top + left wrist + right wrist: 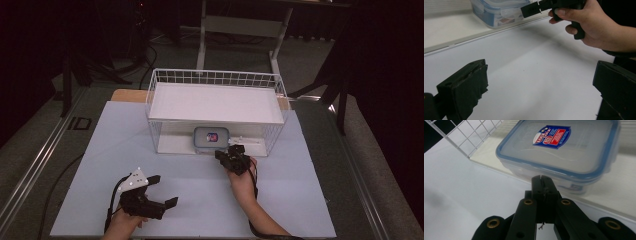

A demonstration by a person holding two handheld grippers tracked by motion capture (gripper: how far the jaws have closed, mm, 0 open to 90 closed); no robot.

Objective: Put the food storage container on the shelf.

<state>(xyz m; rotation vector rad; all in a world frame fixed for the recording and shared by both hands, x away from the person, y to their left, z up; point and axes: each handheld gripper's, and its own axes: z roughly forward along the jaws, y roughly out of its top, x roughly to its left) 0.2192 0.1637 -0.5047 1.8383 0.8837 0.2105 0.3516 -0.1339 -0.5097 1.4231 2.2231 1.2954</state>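
Note:
A clear plastic food box (211,138) with a blue-rimmed lid and a red and blue label sits on the low white floor of a white wire rack (215,77). In the right gripper view the box (564,147) lies just beyond my right gripper (543,186). Its jaws are pressed together with nothing between them, a little short of the box's near wall. From above, the right gripper (229,151) stands at the rack's front edge. My left gripper (165,190) rests low at the front left, jaws wide apart and empty (540,85).
A flat white panel (215,102) covers the top of the rack. The pale mat (200,195) spreads across the table between both hands. Wire mesh (471,135) stands left of the box. Behind the table are dark floor and a white desk frame (240,25).

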